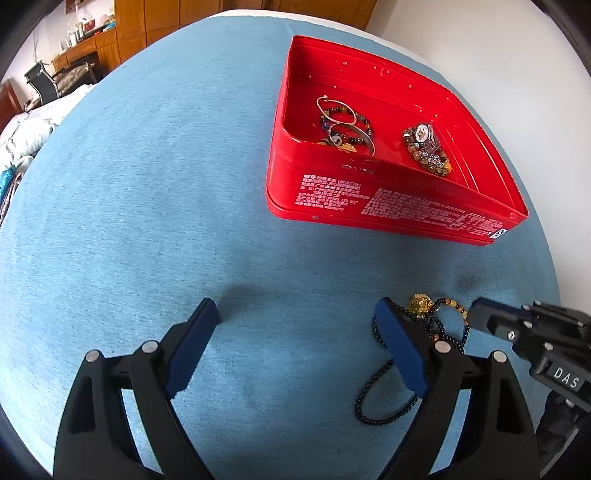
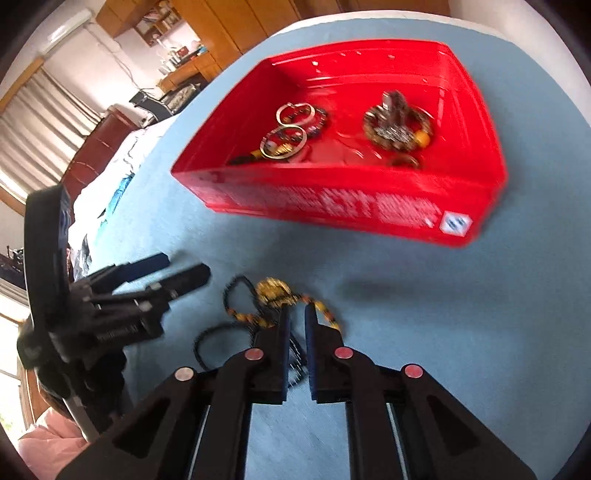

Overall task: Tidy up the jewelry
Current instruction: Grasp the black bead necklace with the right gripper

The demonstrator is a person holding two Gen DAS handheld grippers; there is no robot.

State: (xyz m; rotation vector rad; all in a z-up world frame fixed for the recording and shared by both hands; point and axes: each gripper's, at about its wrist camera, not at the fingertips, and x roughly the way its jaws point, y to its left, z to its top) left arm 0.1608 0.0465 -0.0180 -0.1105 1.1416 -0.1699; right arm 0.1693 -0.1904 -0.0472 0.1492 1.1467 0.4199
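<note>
A red tin box (image 1: 369,199) (image 2: 332,206) stands on the blue cloth and holds silver bangles and bead bracelets (image 1: 345,125) (image 2: 291,129) and a watch on beads (image 1: 426,146) (image 2: 397,123). A black bead necklace with a gold pendant and amber beads (image 1: 421,308) (image 2: 271,291) lies on the cloth in front of the box. My left gripper (image 1: 295,314) is open and empty, just left of the necklace. My right gripper (image 2: 297,314) is nearly shut around the amber beads of the necklace; it also shows in the left wrist view (image 1: 476,314).
The blue cloth (image 1: 147,221) covers a rounded table. A bed with white bedding (image 1: 22,140), a chair and wooden cabinets (image 1: 147,22) stand beyond the table's far left edge. A white wall is at the far right.
</note>
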